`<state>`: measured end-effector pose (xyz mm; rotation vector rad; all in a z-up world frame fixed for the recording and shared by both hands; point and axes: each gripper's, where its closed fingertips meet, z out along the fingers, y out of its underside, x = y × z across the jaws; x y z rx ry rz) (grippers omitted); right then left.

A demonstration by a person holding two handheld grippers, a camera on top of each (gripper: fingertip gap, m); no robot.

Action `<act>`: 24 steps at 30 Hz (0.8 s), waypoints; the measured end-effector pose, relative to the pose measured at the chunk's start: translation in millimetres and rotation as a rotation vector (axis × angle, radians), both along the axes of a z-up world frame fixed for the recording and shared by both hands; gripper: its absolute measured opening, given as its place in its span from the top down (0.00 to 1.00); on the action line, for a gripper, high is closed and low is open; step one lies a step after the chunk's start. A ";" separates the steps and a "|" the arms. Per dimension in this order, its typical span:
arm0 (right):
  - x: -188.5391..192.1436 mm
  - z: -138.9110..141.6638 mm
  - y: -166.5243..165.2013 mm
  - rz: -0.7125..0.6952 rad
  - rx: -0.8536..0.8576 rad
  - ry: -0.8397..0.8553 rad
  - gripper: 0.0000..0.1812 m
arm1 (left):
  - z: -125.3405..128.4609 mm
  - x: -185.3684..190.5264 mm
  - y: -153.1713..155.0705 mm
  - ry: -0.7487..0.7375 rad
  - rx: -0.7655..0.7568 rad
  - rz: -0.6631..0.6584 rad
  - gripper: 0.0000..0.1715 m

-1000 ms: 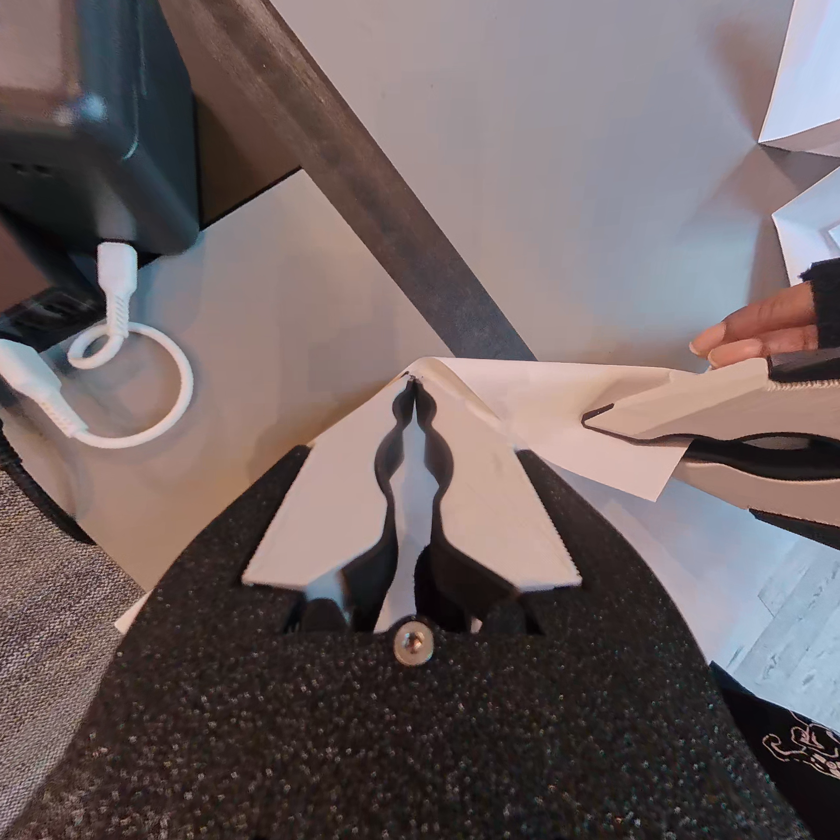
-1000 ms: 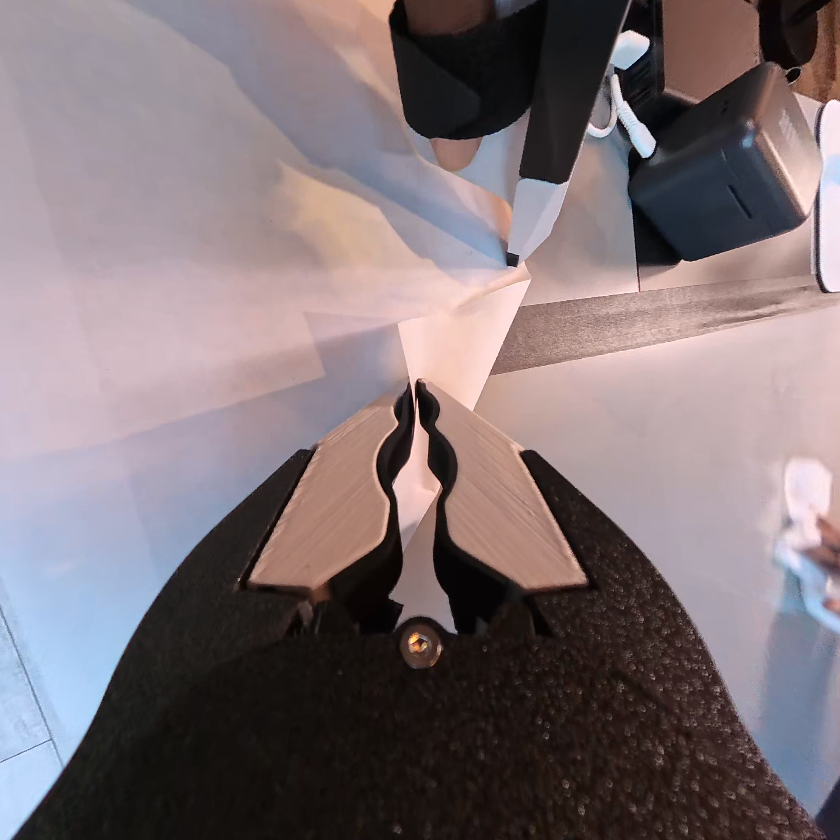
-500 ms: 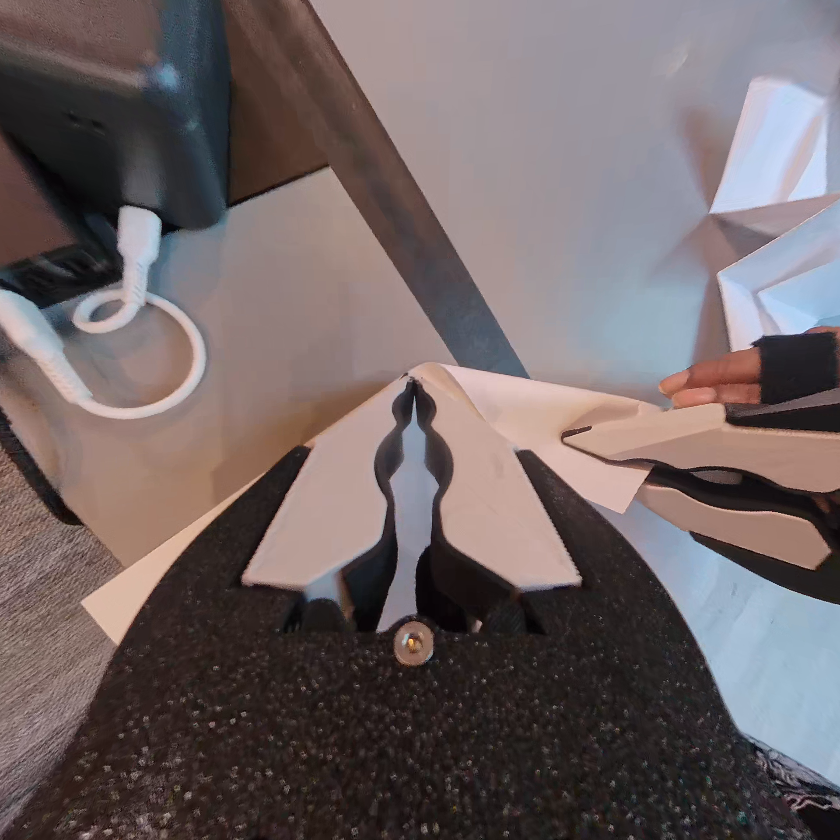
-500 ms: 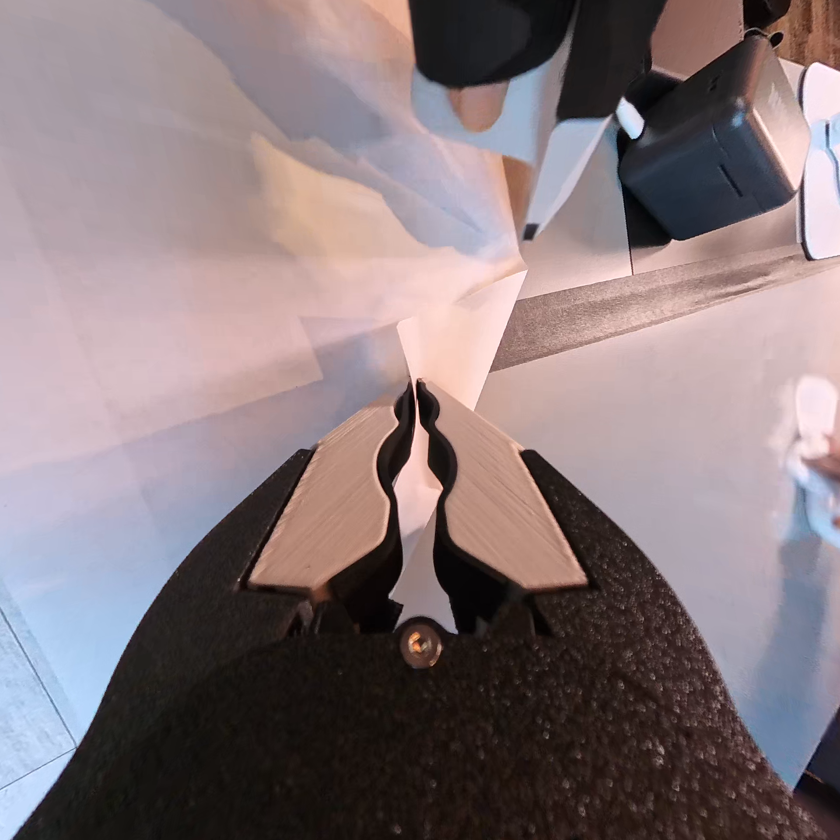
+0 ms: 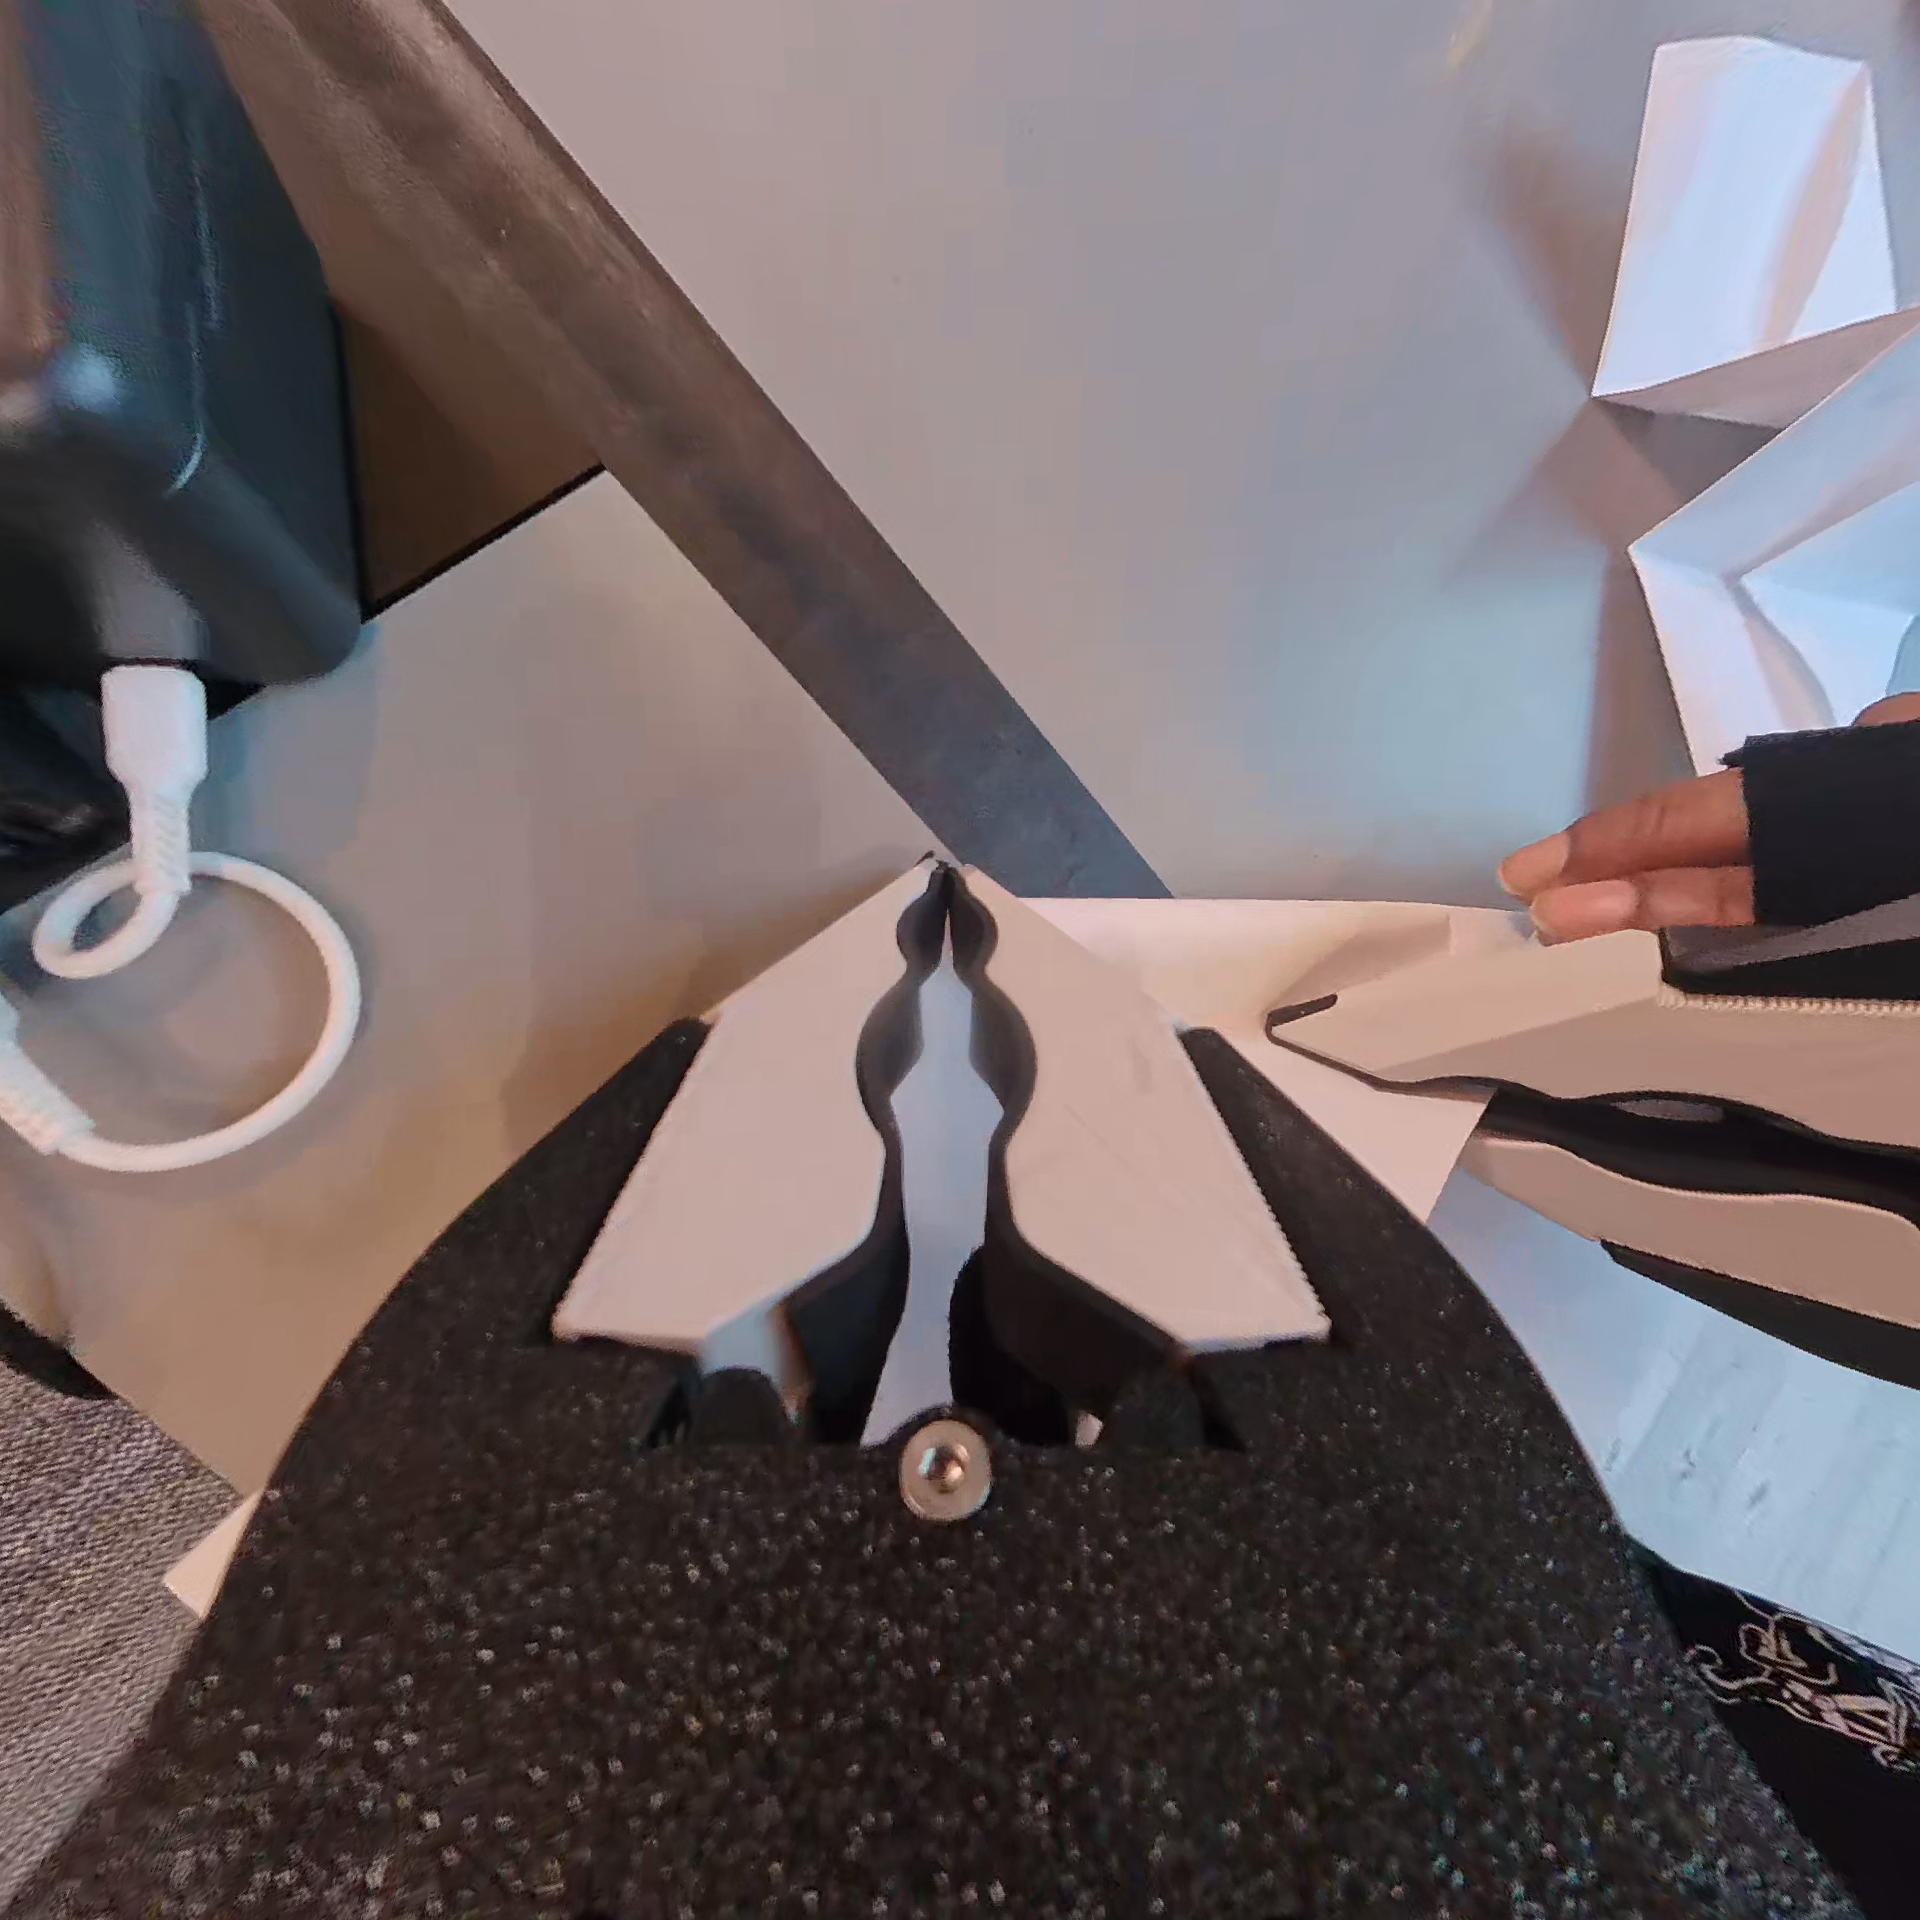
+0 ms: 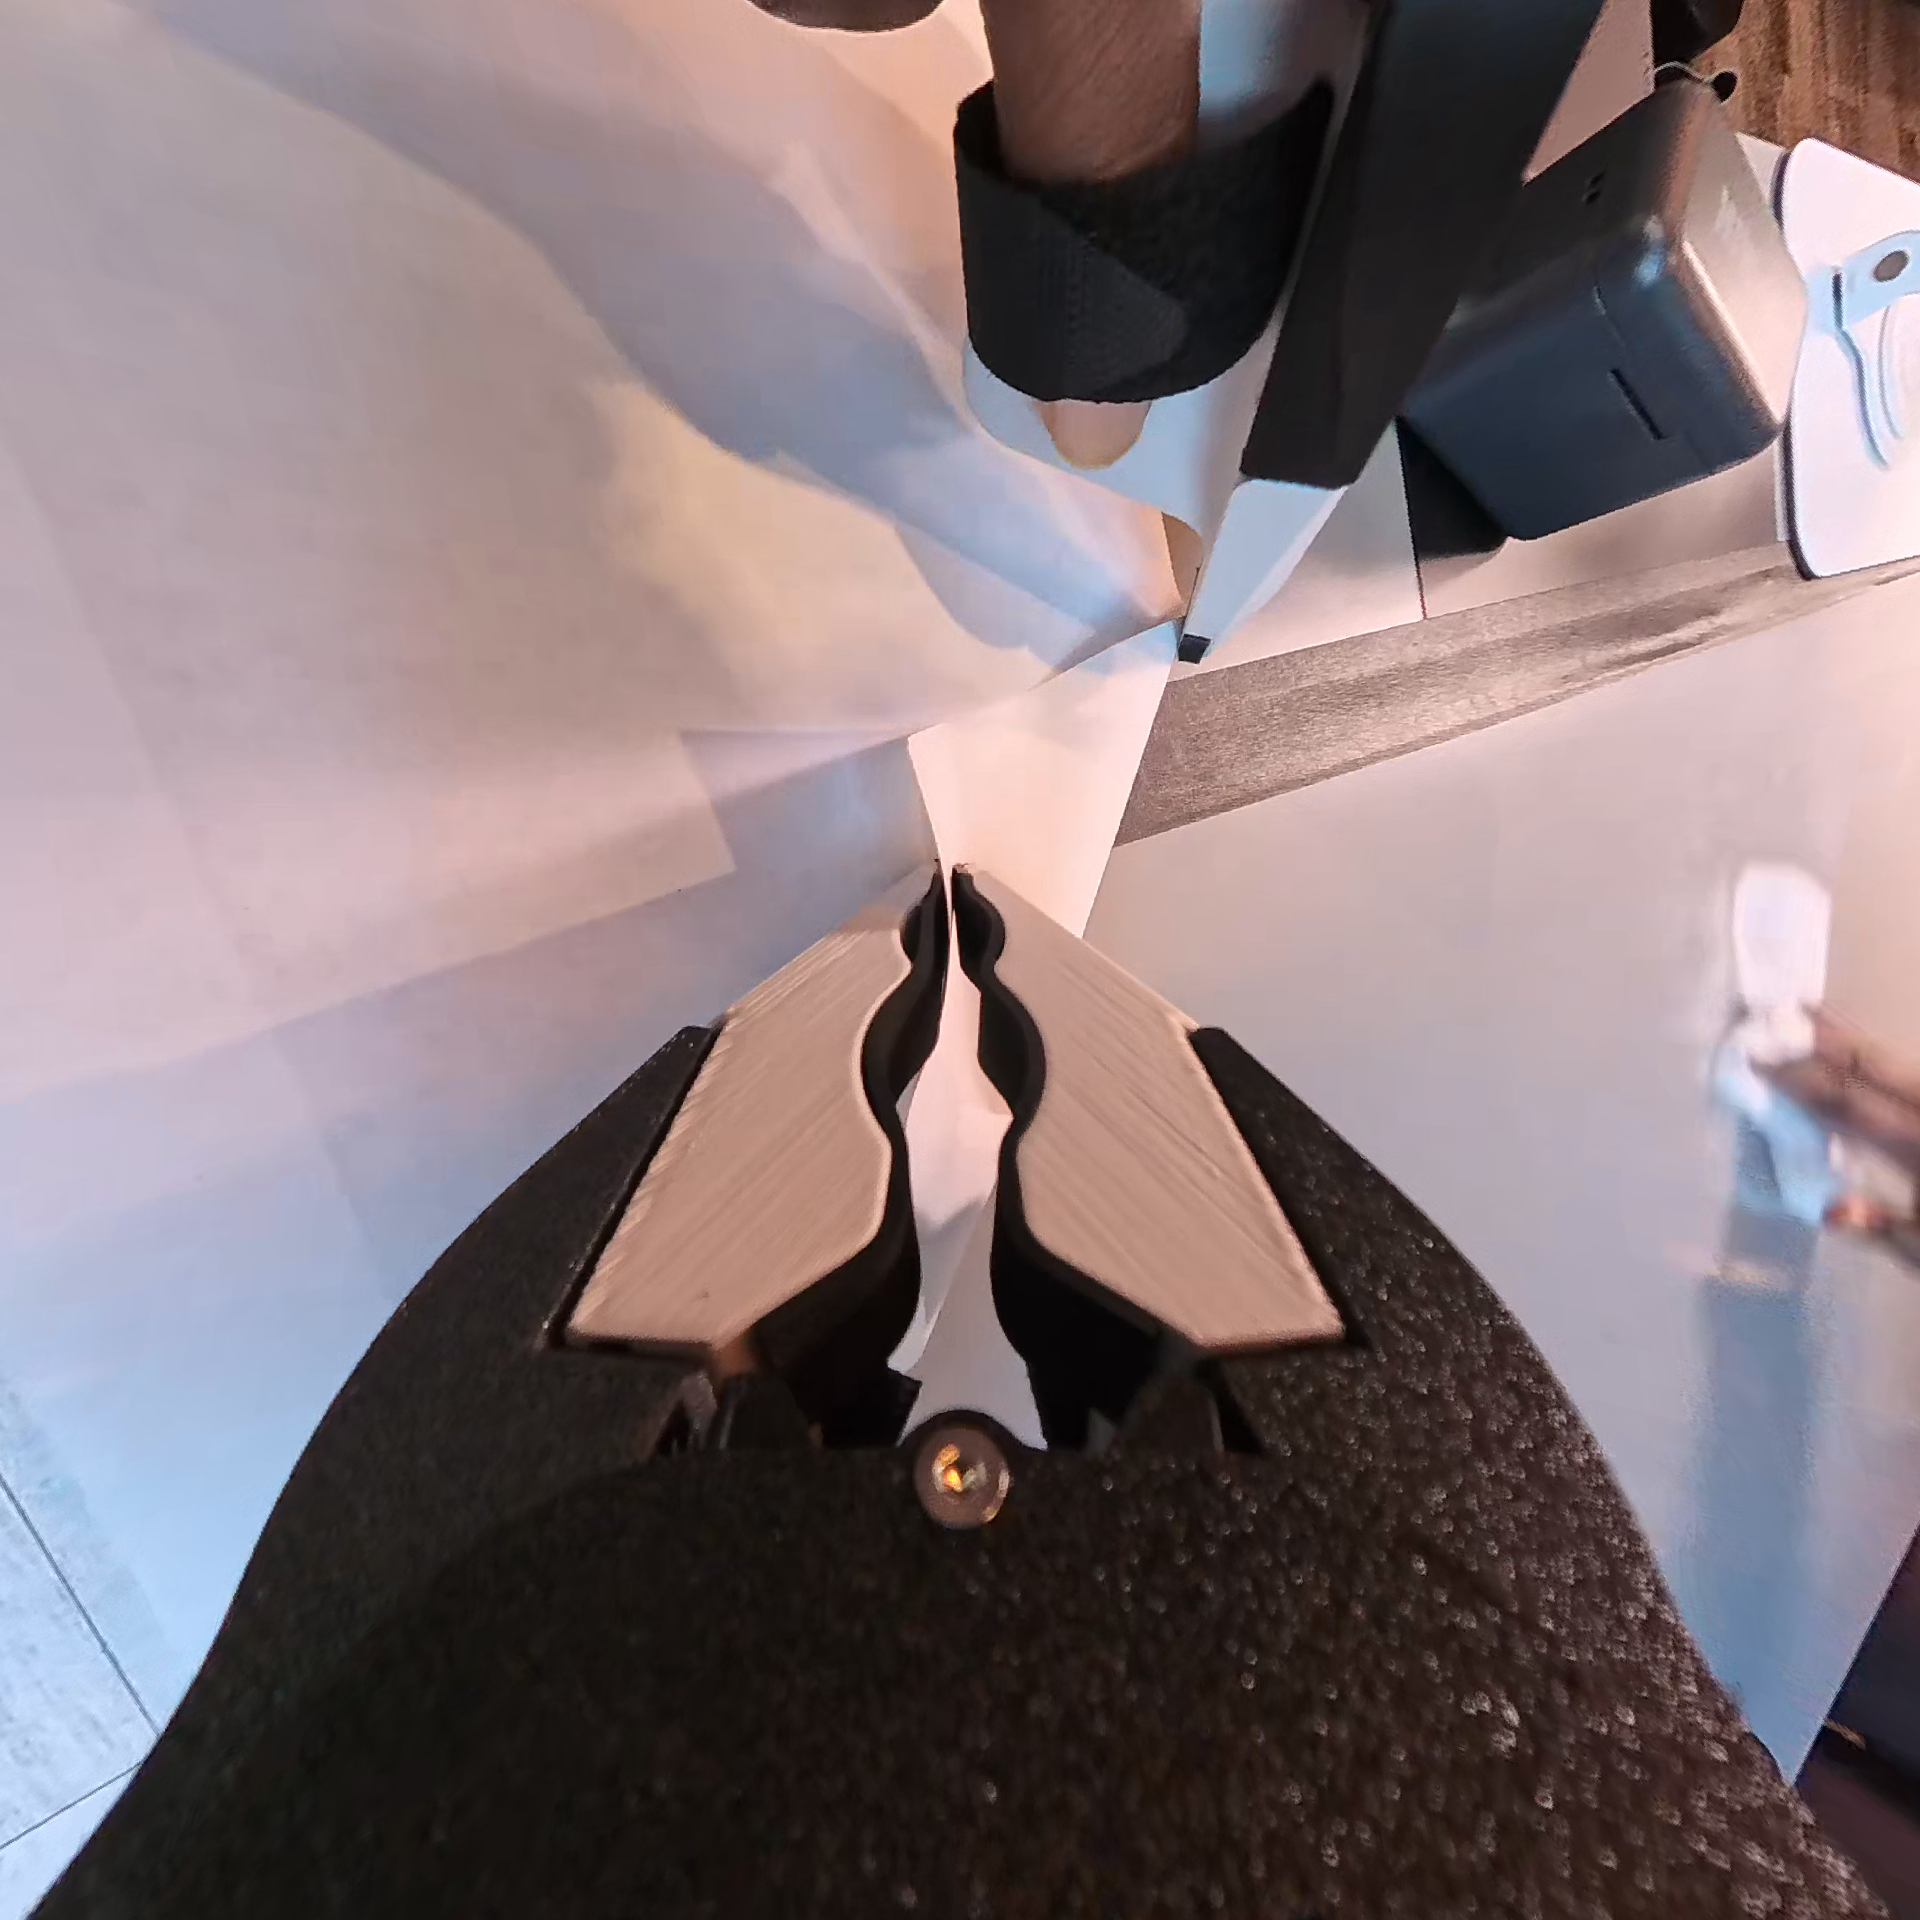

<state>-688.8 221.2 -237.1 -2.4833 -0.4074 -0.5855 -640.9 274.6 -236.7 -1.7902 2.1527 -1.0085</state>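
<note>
A white sheet of paper [image 5: 1226,956] is held up between both grippers over a pale grey table [image 5: 1195,395]. My left gripper [image 5: 943,871] is shut on one corner of the sheet. My right gripper [image 6: 951,873] is shut on the sheet's edge [image 6: 1029,800] a short way along. The right gripper also shows in the left wrist view [image 5: 1288,1013], with a hand behind it. The left gripper shows in the right wrist view [image 6: 1195,644], pinching the paper's corner. The sheet [image 6: 416,520] is creased and fills the left of the right wrist view.
A dark strip [image 5: 727,520] crosses the table. A black box [image 5: 156,468] with a white looped cable [image 5: 270,1039] sits at the far left, also seen in the right wrist view [image 6: 1621,343]. Crumpled white paper [image 5: 1766,312] lies at the right. A white flat part [image 6: 1860,343] lies beyond the box. Spacing between my two grippers at the tips: around 7 cm.
Both grippers stay shut on the sheet. They have drawn closer together, and the right gripper and hand have shifted a little towards the left gripper. The crumpled paper at right has come into view.
</note>
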 end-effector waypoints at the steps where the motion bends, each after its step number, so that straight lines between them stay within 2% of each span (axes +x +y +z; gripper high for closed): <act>1: 0.1 0.1 0.0 -0.002 0.004 -0.003 1.00 | -1.3 0.2 0.8 -0.003 0.010 -0.009 1.00; 8: 0.2 1.0 -0.6 -0.014 0.027 -0.028 1.00 | -3.1 -0.2 2.6 -0.035 0.065 -0.067 1.00; 13: 0.9 0.8 0.0 -0.019 0.030 -0.007 1.00 | 21.8 1.0 7.6 -0.093 0.014 -0.052 1.00; 24: 1.9 1.0 2.5 -0.019 0.037 -0.004 1.00 | -0.8 -4.7 8.7 -0.016 0.042 -0.090 1.00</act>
